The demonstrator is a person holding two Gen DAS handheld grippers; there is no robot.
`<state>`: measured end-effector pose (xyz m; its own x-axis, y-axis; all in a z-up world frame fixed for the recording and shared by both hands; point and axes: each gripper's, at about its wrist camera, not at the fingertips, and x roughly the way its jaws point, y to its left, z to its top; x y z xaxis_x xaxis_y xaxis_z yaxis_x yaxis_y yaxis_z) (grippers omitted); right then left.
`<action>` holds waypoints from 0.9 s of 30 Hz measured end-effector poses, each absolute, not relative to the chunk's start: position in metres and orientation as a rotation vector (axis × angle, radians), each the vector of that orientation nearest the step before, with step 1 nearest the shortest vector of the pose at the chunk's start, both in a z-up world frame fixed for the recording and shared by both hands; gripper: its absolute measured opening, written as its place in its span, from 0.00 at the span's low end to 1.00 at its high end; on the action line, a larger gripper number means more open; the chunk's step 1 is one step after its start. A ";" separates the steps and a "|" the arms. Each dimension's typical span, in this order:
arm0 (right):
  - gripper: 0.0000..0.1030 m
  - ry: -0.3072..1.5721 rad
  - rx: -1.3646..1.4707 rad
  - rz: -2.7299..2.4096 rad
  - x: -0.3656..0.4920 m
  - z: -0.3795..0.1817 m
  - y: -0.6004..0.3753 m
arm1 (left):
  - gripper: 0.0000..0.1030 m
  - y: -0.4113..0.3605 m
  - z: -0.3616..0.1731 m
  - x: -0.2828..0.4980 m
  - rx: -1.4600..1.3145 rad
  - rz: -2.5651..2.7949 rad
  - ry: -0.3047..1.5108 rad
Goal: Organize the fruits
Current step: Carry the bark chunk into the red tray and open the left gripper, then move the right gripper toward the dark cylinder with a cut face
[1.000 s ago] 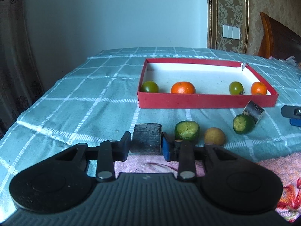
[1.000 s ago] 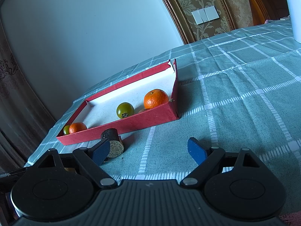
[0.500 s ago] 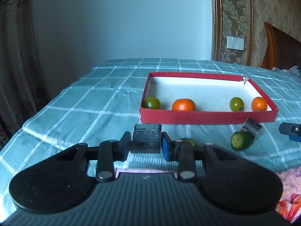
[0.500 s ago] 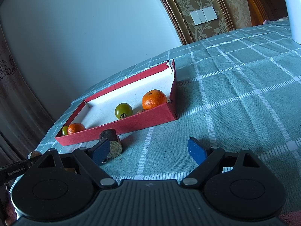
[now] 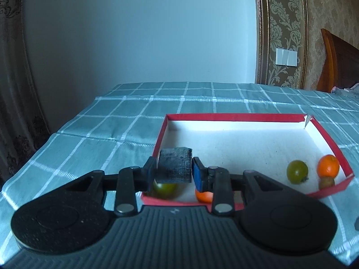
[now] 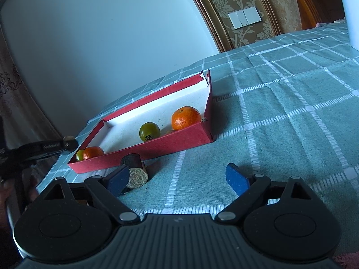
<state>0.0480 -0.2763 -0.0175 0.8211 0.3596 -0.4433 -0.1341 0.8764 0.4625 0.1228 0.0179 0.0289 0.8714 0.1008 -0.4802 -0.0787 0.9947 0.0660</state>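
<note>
Tray [image 5: 326, 139] holds two oranges, two green fruits

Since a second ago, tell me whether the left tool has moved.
Yes. The left tool, shut on the dark block, has moved forward toward the red tray: the block now hangs above the tray's near-left corner, over a green fruit.

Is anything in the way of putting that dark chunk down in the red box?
Partly. The left tongs hold the dark chunk over the red box. A green fruit and an orange fruit lie underneath; the white floor farther in looks bare.
</note>
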 end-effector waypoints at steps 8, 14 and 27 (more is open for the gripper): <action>0.93 0.549 0.433 0.279 0.049 -0.018 -0.277 | 0.73 0.014 0.023 0.125 0.073 0.136 0.480; 0.93 0.549 0.432 0.279 0.048 -0.018 -0.277 | 0.91 0.020 0.022 0.091 0.037 0.119 0.523; 0.93 0.548 0.432 0.273 0.048 -0.017 -0.276 | 1.00 0.055 0.001 0.030 -0.016 0.153 0.544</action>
